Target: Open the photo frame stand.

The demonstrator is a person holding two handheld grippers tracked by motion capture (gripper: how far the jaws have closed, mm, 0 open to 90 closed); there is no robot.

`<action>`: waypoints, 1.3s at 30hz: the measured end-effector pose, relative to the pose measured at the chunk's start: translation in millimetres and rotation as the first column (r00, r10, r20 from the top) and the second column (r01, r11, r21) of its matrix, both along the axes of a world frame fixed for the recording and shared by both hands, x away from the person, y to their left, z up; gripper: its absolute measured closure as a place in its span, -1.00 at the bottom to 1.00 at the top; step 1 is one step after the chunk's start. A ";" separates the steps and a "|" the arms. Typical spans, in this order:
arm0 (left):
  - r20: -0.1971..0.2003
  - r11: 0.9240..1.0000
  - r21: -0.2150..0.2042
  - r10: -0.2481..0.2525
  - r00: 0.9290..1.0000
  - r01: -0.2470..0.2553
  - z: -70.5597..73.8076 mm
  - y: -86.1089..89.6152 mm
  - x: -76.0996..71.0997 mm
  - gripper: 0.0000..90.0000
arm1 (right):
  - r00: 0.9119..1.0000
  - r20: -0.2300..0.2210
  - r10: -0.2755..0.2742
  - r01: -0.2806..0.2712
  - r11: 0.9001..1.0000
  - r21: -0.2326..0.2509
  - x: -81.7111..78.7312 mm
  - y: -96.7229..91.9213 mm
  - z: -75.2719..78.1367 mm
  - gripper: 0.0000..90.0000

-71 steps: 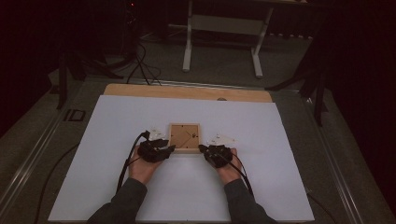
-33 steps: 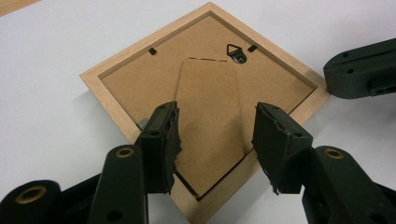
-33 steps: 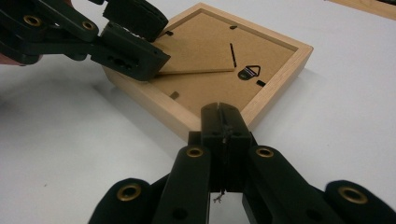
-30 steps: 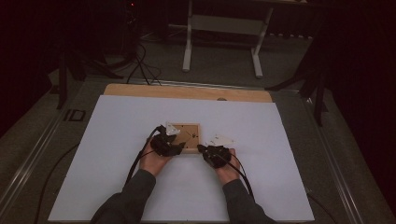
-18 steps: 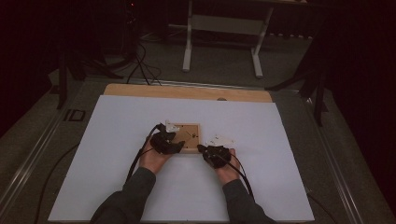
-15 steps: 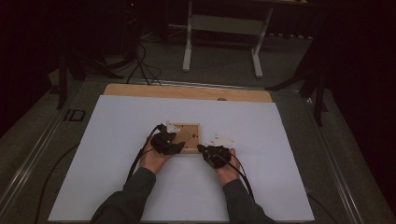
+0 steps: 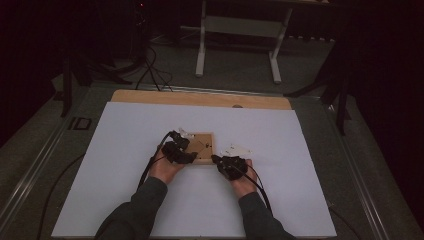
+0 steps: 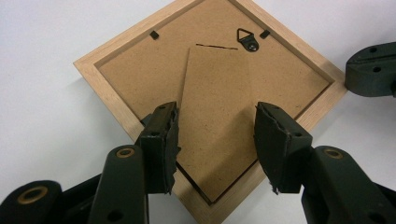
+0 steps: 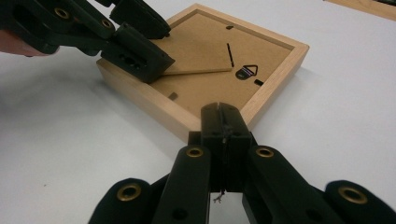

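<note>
A square wooden picture frame (image 7: 204, 144) lies face down on the white sheet, with its brown backing board (image 8: 140, 70) and black hanger hook (image 8: 246, 38) up. My left gripper (image 8: 215, 135) reaches over the frame's near left corner. Its jaws have just been closing a little and press on the two edges of the backing's stand flap (image 8: 217, 102). In the right gripper view the flap (image 9: 196, 71) looks slightly raised under the left gripper (image 9: 140, 51). My right gripper (image 9: 222, 114) is shut on nothing, its tips against the frame's near right corner (image 7: 213, 158).
The white sheet (image 7: 300, 175) covers most of the table, with a bare wooden strip (image 7: 200, 98) along its far edge. Beyond the table stand a white-legged rack (image 7: 240, 30) and loose cables (image 7: 150, 70) on the dark floor.
The left gripper moved from beside the frame's left edge onto its back. Over the last second both hands kept still.
</note>
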State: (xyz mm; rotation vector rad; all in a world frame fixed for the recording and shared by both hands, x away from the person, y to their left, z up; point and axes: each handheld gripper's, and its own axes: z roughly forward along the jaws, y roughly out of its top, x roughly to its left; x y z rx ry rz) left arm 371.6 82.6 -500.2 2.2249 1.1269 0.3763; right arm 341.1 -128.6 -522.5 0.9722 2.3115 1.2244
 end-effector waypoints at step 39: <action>-0.011 1.000 -0.012 0.002 1.000 -0.002 6.7 5.1 -5.2 0.11 | 1.000 0.000 -0.001 0.001 1.000 0.004 -0.2 0.0 -0.2 1.00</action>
